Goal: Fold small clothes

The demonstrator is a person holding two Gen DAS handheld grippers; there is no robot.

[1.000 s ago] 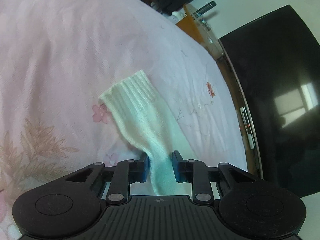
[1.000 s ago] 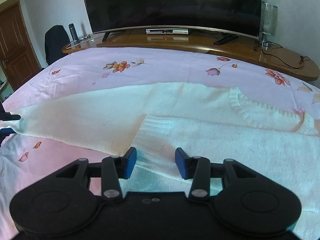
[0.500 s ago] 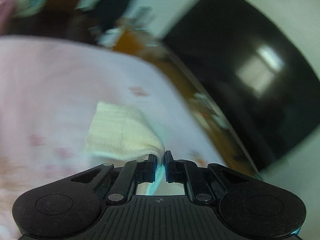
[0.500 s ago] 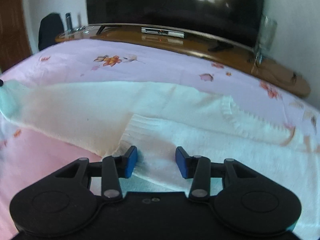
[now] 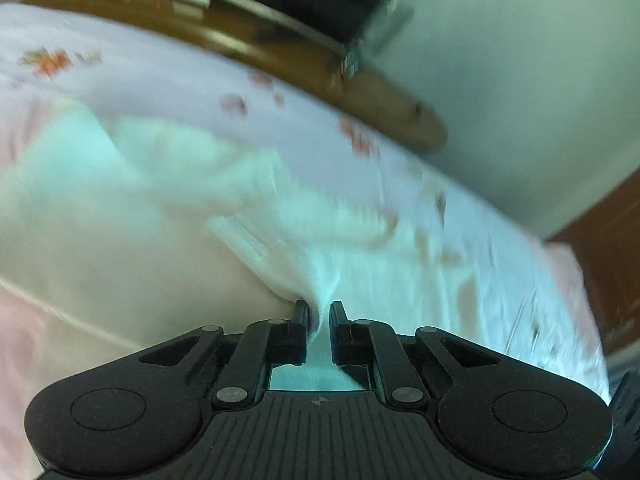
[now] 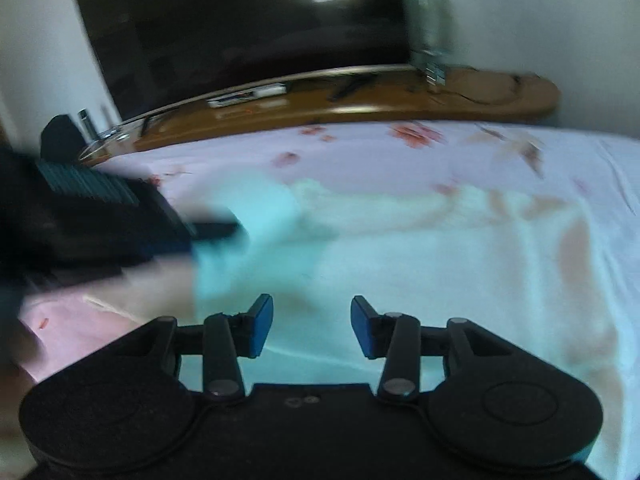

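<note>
While the left gripper (image 5: 319, 312) angles down over the bed, its jaws, which have just been closing, pinch a fold of the white knit sweater's sleeve (image 5: 304, 264), the cloth drawn up between the pads and trailing away over the garment. Seen from the right wrist, that gripper reaches in from the left edge, blurred, with the sleeve end bunched at its tip. The right gripper (image 6: 312, 326) points downward over the sweater (image 6: 440, 264), its blue pads (image 6: 262, 320) standing partly apart with nothing pressed between them, knit fabric lying beneath. The sweater lies spread across the pink floral bedsheet (image 6: 520, 148), before a wooden TV stand (image 6: 360, 100) and a dark television (image 6: 240, 32).
</note>
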